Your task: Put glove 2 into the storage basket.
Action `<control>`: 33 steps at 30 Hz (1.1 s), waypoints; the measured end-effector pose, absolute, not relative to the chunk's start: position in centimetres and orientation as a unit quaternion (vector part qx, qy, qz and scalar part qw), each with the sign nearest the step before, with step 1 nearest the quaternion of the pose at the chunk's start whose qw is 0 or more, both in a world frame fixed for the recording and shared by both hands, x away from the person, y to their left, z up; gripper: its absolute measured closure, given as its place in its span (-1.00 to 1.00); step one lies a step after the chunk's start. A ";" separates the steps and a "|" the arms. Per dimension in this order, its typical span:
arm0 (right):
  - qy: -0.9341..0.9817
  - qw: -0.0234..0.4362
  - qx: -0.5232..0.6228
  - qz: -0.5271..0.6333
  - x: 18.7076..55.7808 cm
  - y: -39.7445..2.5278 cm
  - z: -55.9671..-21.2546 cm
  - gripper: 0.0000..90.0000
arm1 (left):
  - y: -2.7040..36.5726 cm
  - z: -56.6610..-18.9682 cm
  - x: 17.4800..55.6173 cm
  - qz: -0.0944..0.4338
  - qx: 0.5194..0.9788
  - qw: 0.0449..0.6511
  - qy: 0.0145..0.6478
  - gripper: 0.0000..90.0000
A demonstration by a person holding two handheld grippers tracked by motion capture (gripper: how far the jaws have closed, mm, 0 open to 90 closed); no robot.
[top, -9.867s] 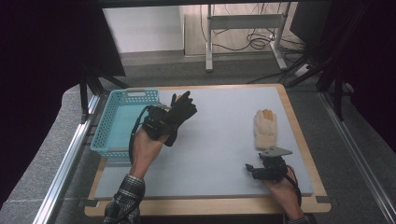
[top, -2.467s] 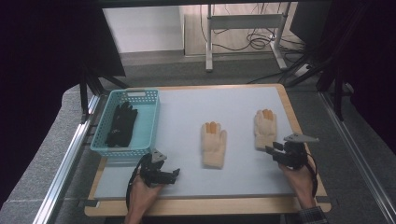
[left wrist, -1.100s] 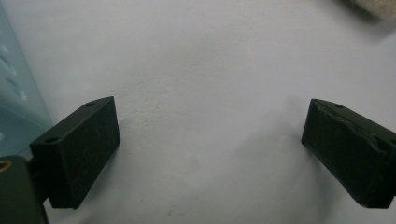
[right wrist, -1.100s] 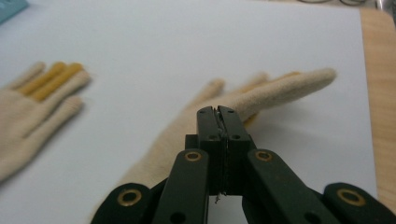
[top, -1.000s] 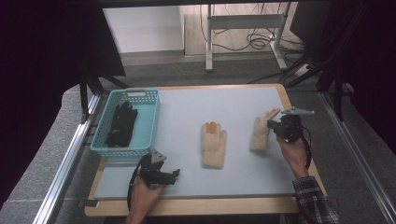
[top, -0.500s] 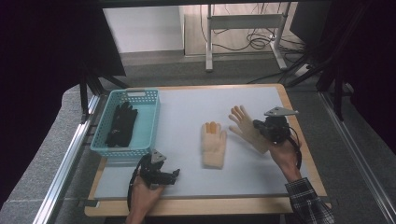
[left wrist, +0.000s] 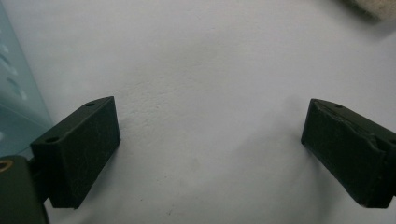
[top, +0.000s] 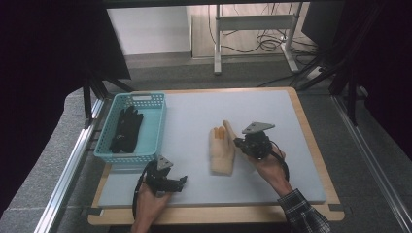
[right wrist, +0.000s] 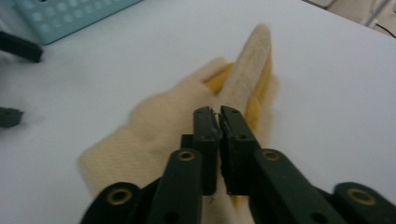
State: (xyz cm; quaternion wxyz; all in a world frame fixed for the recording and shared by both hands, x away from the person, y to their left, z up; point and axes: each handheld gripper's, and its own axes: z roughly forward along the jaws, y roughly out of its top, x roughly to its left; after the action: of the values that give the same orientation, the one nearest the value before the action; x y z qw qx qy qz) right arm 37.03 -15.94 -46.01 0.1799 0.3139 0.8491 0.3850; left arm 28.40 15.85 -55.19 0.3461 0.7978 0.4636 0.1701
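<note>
A cream glove with yellow fingertips (top: 221, 154) lies flat in the middle of the white table (top: 194, 116). My right gripper (top: 239, 143) is shut on a second cream glove (top: 227, 129) and holds it edge-on just right of and partly over the flat one. In the right gripper view the held glove (right wrist: 250, 65) sticks forward from the closed right gripper (right wrist: 219, 116), above the flat glove (right wrist: 154, 121). My left gripper (top: 179, 182) rests open near the front edge. In its own view the left gripper (left wrist: 210, 149) has bare table between its jaws.
A teal basket (top: 158, 124) stands at the table's left and holds a black glove (top: 126, 129); its wall (left wrist: 14, 107) shows beside my left gripper. A wooden rim (top: 311, 141) frames the table. A metal stand (top: 252, 29) and cables lie beyond.
My right gripper has closed on the right-hand cream glove and carried it left, up to the glove lying in the middle. The left gripper has stayed still and open.
</note>
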 end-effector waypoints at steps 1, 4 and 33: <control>0.852 0.177 0.305 0.387 36.9 -15.5 -46.1 0.76 | 15.9 -55.2 28.4 0.170 0.798 0.345 0.463 -0.89; 0.855 0.171 0.292 0.392 37.0 -15.1 -46.0 0.58 | 15.9 -55.2 28.4 0.170 0.799 0.345 0.462 -0.89; 0.876 0.099 0.264 0.391 38.7 -17.8 -50.7 0.37 | 15.9 -55.2 28.4 0.170 0.799 0.345 0.462 -0.89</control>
State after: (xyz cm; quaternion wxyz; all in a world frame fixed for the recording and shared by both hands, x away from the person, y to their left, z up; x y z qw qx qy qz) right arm 38.72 -17.77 -50.70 0.0986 0.2639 0.8762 0.3910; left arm 28.38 15.88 -55.18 0.3447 0.7991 0.4623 0.1703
